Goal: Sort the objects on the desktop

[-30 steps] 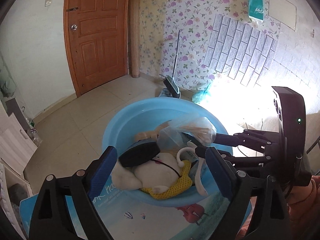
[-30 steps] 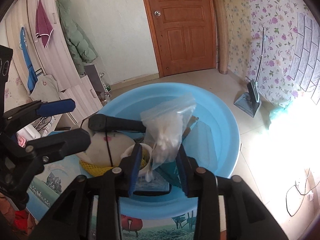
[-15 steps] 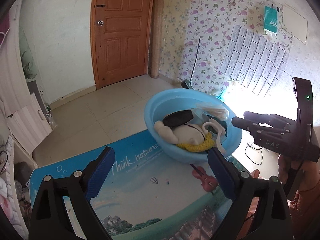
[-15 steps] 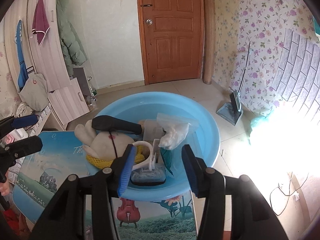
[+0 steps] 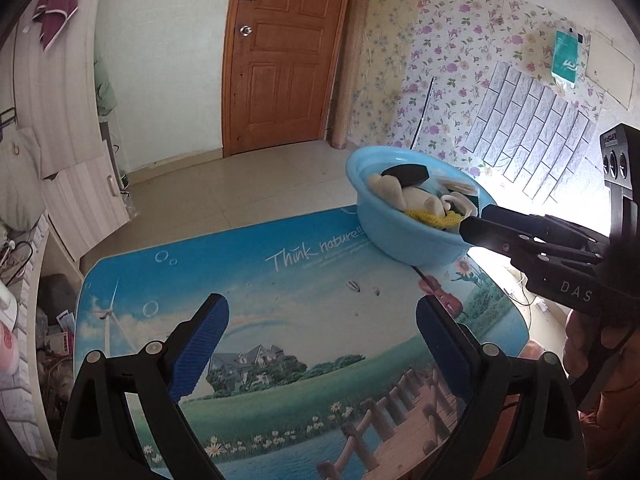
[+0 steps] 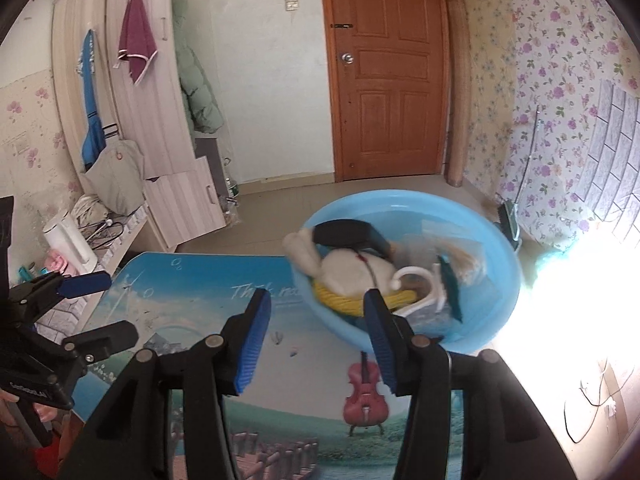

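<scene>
A light blue basin (image 5: 404, 246) stands at the table's far right corner. It holds a cream plush toy (image 6: 352, 276), a black object (image 6: 344, 232), a yellow mesh (image 6: 340, 302), a white hooked piece (image 6: 416, 276) and a clear plastic bag (image 6: 460, 256). My right gripper (image 6: 316, 336) is open and empty, hovering just short of the basin's near rim; in the left wrist view the right gripper (image 5: 476, 222) points at the basin's side. My left gripper (image 5: 320, 340) is open and empty over the middle of the table, well back from the basin.
The table wears a printed landscape mat (image 5: 280, 280). To the left are a white kettle (image 6: 68, 240), cables and a wardrobe (image 6: 168, 140) with hanging cloths. A wooden door (image 5: 280, 60) is behind, and a dustpan (image 6: 508, 216) leans on the flowered wall beyond the basin.
The right gripper let go of the clear bag, which now lies in the basin, and opened wider. Both grippers drew back from the basin, the left one farther over the table.
</scene>
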Motion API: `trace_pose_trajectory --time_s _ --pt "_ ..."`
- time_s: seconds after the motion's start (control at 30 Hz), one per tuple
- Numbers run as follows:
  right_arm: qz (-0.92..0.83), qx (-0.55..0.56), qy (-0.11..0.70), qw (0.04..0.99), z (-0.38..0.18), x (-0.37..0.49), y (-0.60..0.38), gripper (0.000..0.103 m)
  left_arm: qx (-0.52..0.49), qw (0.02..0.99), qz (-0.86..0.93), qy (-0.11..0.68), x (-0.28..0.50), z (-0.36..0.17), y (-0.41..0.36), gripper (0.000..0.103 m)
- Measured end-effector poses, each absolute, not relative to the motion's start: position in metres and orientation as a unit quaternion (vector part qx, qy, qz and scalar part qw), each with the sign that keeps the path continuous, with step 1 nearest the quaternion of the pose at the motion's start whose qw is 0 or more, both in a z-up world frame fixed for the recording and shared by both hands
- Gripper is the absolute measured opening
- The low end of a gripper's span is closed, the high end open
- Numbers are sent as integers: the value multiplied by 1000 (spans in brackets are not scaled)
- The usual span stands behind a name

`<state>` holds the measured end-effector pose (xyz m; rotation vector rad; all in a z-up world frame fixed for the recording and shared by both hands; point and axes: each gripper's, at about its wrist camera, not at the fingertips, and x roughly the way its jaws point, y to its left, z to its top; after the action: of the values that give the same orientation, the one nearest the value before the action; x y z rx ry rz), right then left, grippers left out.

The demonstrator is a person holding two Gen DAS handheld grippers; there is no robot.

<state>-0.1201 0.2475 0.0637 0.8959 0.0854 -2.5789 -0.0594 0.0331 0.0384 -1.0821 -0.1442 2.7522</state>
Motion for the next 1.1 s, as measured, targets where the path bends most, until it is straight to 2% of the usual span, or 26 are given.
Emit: trace_pose_trajectory --time_s 0.37,0.8,0.83,0.9,0.93,1.1 --pt "-892 362 49 267 24 -79 194 48 -386 62 918 -70 -33 5 10 99" --pt "-898 372 18 236 16 -78 212 48 -377 23 923 -78 -23 7 0 103" --pt "-899 372 10 232 17 -79 214 50 -377 16 923 -74 -22 9 0 103" --pt "-901 371 5 227 17 -80 217 70 -378 7 923 -69 -20 13 1 103" --pt "-903 367 7 222 18 -80 217 74 -377 1 924 -66 -18 15 1 103" --pt "-911 353 14 211 23 -78 218 78 -380 -36 924 -36 -14 26 7 103"
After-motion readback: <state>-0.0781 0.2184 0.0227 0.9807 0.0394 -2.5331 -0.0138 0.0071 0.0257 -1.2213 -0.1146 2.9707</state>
